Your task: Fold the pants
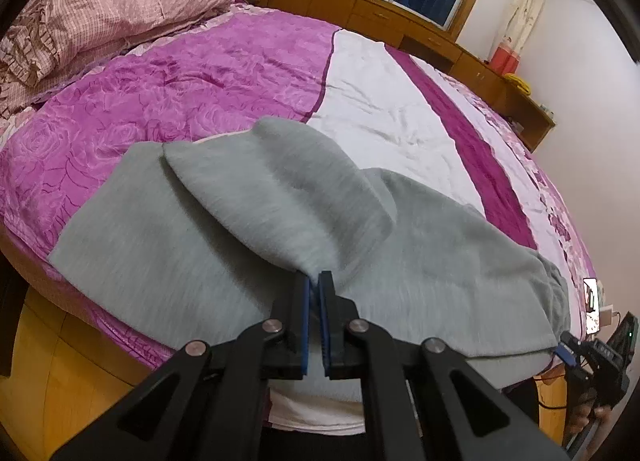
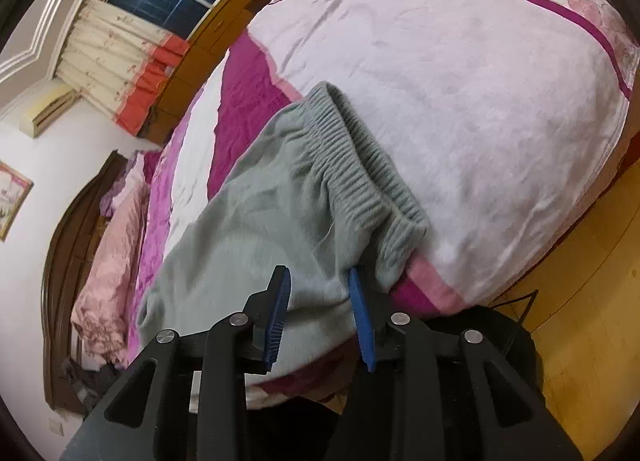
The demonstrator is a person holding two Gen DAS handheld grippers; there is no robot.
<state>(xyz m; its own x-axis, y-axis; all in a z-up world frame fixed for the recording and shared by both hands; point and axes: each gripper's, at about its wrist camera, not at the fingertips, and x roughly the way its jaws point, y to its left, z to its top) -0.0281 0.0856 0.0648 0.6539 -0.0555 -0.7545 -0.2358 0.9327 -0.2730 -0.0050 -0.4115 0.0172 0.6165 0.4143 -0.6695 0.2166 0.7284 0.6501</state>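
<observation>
Grey sweatpants (image 1: pixel 224 229) lie on the bed near its front edge, one part folded over and lifted. My left gripper (image 1: pixel 315 281) is shut on a pinch of the grey fabric at the fold's near corner. In the right wrist view the pants (image 2: pixel 280 221) show their ribbed elastic waistband (image 2: pixel 360 165). My right gripper (image 2: pixel 318 281) is open, its blue pads either side of the fabric at the waist end, near the bed's edge. The right gripper also shows in the left wrist view (image 1: pixel 592 357) at the far right.
The bed carries a magenta and white quilt (image 1: pixel 200 93) with a pink checked duvet (image 1: pixel 100 21) heaped at the head. Wooden cabinets (image 1: pixel 400 21) run under the window. A phone (image 1: pixel 591 303) lies at the bed's right edge. Wooden floor (image 2: pixel 580 281) lies beside the bed.
</observation>
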